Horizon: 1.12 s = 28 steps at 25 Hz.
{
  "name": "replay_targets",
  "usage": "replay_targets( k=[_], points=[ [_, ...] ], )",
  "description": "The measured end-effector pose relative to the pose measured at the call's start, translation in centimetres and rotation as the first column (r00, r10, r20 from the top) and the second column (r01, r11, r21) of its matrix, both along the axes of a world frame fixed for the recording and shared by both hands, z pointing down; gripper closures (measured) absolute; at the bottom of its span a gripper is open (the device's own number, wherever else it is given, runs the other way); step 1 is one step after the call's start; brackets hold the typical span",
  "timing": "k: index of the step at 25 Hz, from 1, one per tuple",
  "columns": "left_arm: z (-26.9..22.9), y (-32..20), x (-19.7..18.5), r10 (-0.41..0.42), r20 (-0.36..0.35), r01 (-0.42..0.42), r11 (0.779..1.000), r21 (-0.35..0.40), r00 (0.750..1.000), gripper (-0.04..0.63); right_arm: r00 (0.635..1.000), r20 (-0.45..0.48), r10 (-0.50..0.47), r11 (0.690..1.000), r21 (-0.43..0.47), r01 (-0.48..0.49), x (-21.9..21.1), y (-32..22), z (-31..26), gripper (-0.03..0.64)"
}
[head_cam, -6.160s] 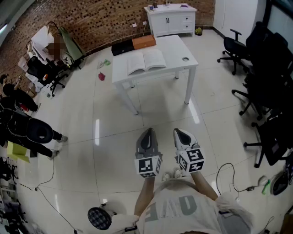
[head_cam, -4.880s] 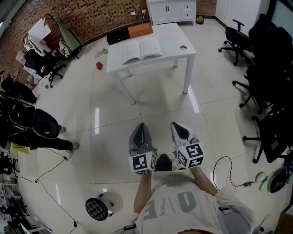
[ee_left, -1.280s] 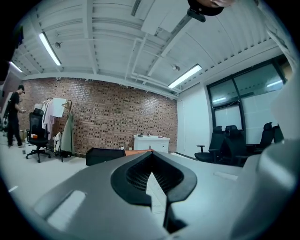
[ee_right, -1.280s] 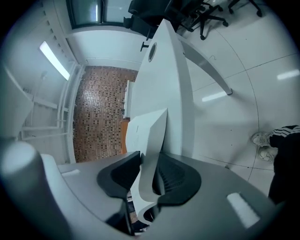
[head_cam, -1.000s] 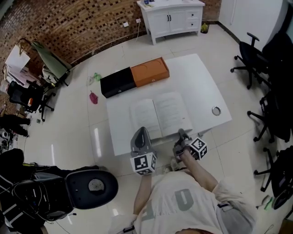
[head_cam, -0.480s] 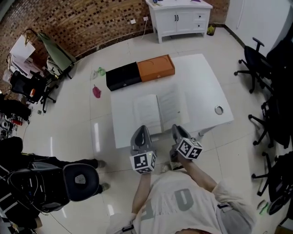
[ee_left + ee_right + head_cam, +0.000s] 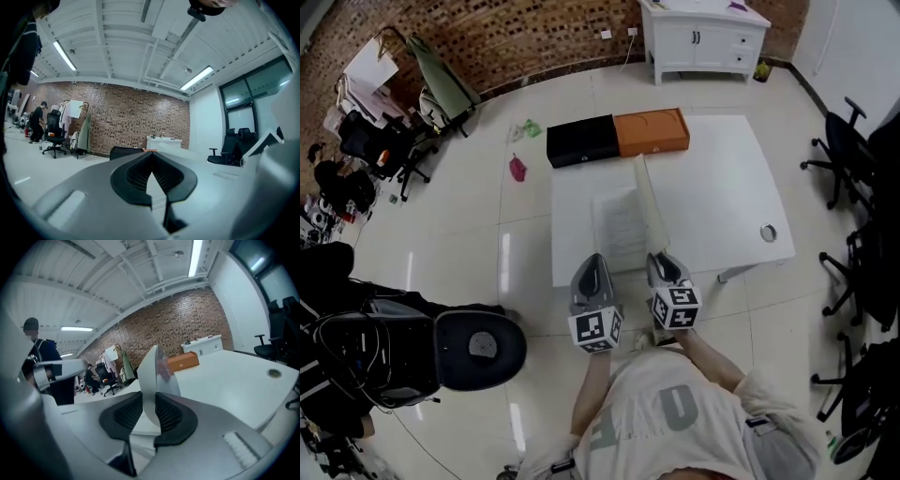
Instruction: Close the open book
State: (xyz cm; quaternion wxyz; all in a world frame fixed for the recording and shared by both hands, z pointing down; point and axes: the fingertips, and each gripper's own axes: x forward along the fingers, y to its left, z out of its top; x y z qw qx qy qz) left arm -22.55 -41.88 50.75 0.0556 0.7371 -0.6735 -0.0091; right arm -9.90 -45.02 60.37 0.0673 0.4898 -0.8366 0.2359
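Left claw (image 7: 593,261): closed on nothing, at the near edge of the desk (image 7: 717,178), just left of the book.
Book (image 7: 622,228): near the middle of the desk's near side. Its left half lies flat. Its right half (image 7: 649,199) now stands about upright, where a second ago it lay flat open.
Right claw (image 7: 660,260): its jaws have just been closing and now pinch the raised half at its near edge.
Meaning: closing looks about halfway done; the raised half has yet to tip leftward onto the flat pages.
In the way: the left claw sits close beside the flat half and should probably keep clear as the half comes down.
Around: a swivel chair (image 7: 473,347) on the floor at near left. A black box (image 7: 581,141) and an orange box (image 7: 652,133) sit end to end at the desk's far edge, clear of the book. A small ring (image 7: 768,232) lies at the desk's right, well apart.
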Motion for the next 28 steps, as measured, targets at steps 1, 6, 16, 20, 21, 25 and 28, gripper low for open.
replay_targets(
  k=[1,6,16,20,21,25,28],
  points=[
    [0.0,0.2,-0.5,-0.013,-0.002,0.013,1.000,-0.001,1.000,0.583,0.999,-0.038,-0.025,1.000,0.008,0.025,-0.7,0.1,0.4,0.528],
    [0.5,1.6,-3.5,-0.095,-0.012,0.095,0.995,-0.009,0.995,0.583,0.956,-0.228,-0.186,0.982,-0.020,0.186,-4.9,1.3,4.0,0.523],
    [1.9,3.2,-6.8,-0.177,-0.055,0.175,0.984,-0.031,0.983,0.583,0.957,-0.176,-0.233,0.965,-0.168,0.204,-6.9,2.3,7.6,0.592],
    [2.1,3.1,-6.4,-0.156,-0.067,0.154,0.988,-0.031,0.985,0.583,0.970,-0.108,-0.219,0.973,-0.102,0.208,-6.9,2.8,5.2,0.578],
    [2.1,3.0,-6.0,-0.143,-0.072,0.142,0.990,-0.028,0.987,0.583,0.973,-0.071,-0.219,0.974,-0.078,0.214,-6.8,2.9,4.2,0.564],
    [1.2,2.1,-3.7,-0.068,-0.077,0.067,0.998,-0.007,0.995,0.583,0.978,0.062,-0.198,0.979,0.059,0.194,-5.3,3.0,-1.0,0.486],
    [0.1,1.8,-2.3,-0.024,-0.079,0.025,0.999,0.021,0.997,0.583,0.987,0.122,-0.107,0.986,0.138,0.090,-2.2,2.5,-4.7,0.476]
  ],
)
